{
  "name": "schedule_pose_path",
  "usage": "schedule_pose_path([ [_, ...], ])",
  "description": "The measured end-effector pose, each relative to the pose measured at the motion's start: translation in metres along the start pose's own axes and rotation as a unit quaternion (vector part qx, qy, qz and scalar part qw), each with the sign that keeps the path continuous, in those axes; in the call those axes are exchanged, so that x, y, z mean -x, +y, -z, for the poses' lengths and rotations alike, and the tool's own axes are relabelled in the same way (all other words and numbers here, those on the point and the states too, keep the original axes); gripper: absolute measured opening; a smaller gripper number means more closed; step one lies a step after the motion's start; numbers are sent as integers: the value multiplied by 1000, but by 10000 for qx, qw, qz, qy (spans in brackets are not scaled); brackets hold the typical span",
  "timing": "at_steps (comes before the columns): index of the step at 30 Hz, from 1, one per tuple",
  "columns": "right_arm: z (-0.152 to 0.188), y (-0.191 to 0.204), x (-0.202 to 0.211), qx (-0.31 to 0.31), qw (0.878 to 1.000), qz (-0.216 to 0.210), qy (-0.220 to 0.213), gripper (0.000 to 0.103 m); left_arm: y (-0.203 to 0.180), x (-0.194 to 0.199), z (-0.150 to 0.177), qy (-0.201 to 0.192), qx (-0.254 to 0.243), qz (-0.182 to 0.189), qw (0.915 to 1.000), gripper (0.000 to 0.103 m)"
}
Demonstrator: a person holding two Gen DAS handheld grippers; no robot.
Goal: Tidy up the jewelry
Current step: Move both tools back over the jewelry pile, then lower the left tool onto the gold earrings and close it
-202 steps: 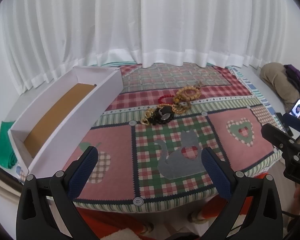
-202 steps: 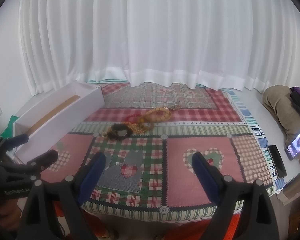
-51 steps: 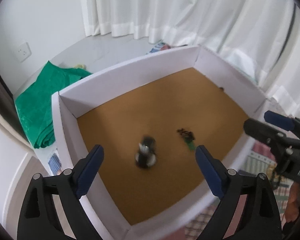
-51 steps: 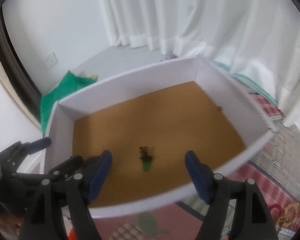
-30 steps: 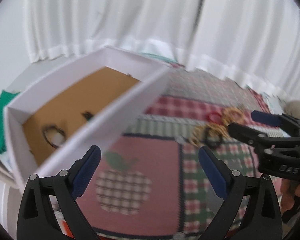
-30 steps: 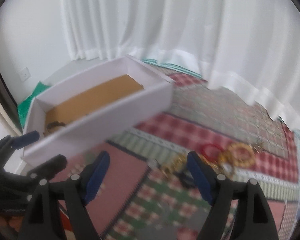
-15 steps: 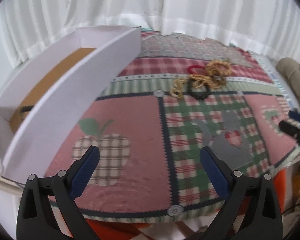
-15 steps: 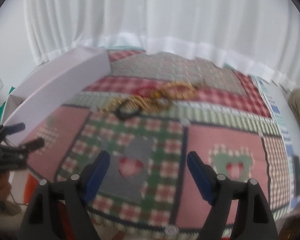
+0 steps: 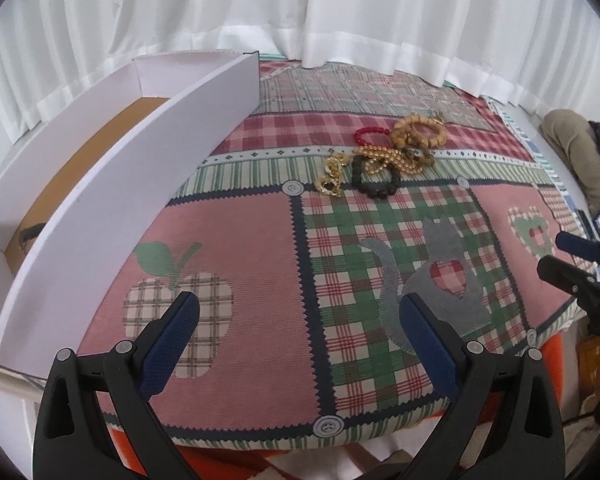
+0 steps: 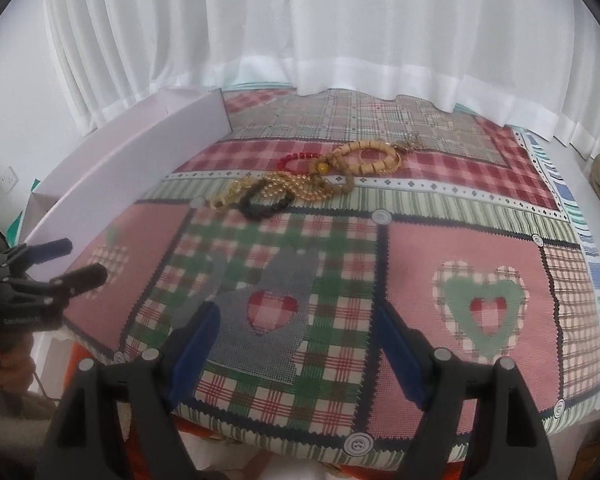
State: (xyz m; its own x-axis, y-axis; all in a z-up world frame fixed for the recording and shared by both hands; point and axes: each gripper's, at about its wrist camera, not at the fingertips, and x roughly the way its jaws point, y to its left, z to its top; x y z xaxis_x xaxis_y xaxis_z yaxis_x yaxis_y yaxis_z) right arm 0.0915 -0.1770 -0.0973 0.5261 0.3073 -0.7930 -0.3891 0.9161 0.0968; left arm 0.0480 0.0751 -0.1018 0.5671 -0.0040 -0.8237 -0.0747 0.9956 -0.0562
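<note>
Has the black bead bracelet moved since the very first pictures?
Cannot tell for certain. The black bead bracelet lies by the gold chain above the grey cat patch, roughly as before, though a darker piece beside it has gone.

White curtains (image 9: 340, 12) hang before me, daylight glowing through them. My patchwork tablecloth (image 9: 260, 264) covers the table; a white wall (image 10: 16, 92) holds, I think, a socket (image 10: 7, 178).
</note>
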Motion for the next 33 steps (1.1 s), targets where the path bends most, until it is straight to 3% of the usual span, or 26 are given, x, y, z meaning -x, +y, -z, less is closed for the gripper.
schedule_pose_path([
  [16,-2,-27,-20,-359,9989,-226,197,81,-6,-31,-20,179,-85,94,9998,100],
  [27,-3,-43,-33,-557,9977,-271,285,81,-8,-83,-73,194,-126,316,9992,99],
  [33,3,-43,-41,-599,9968,-340,398,81,-19,-133,-100,376,-191,207,9989,86],
])
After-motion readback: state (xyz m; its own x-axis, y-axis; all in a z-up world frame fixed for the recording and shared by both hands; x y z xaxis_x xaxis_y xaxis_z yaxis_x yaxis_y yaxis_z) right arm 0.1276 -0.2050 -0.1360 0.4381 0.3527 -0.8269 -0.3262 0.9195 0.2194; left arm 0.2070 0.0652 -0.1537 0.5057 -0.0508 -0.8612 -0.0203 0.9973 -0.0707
